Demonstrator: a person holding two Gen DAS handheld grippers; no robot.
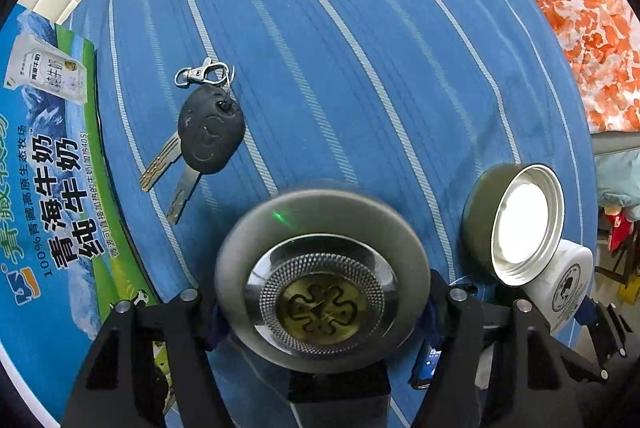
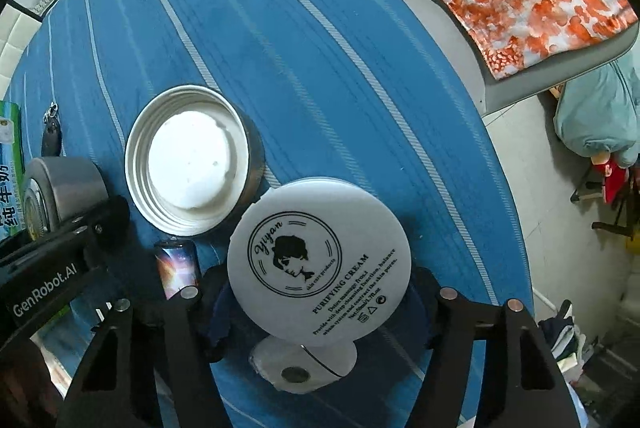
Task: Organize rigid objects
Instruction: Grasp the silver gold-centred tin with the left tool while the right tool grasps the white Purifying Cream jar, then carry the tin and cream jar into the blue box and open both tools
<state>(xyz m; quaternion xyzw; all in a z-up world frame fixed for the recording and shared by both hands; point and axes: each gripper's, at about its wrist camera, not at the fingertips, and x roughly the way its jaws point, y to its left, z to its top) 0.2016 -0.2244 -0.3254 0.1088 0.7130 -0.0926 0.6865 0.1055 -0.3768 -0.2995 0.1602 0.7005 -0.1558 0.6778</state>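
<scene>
My left gripper (image 1: 322, 312) points straight down, and its fingers (image 1: 218, 324) are clamped on the sides of a grey round container (image 1: 320, 228) with a metal, patterned top. In my right gripper (image 2: 318, 304) the fingers (image 2: 218, 308) grip a white cream jar (image 2: 320, 260), its lid printed with a portrait logo and "PURIFYING CREAM". Directly under that jar, at six o'clock, a small white object with a dark round spot (image 2: 304, 364) lies on the blue striped tabletop (image 2: 280, 47).

In the right wrist view, a small can with a starry print (image 2: 178, 268) stands at nine o'clock from the jar, just beside my left-hand rig. At ten o'clock lies an upturned lid (image 2: 188, 155), white inside with a ribbed rim, almost touching the jar's edge in this view. The grey container shows at far left.

In the left wrist view, a black car key fob with two keys and a metal clip (image 1: 208, 131) lies at eleven o'clock from the grey container, apart from it. A milk carton box with Chinese print (image 1: 48, 167) lies along the left edge. An orange-and-white floral cloth (image 1: 592, 27) sits at two o'clock, beyond the tabletop.
</scene>
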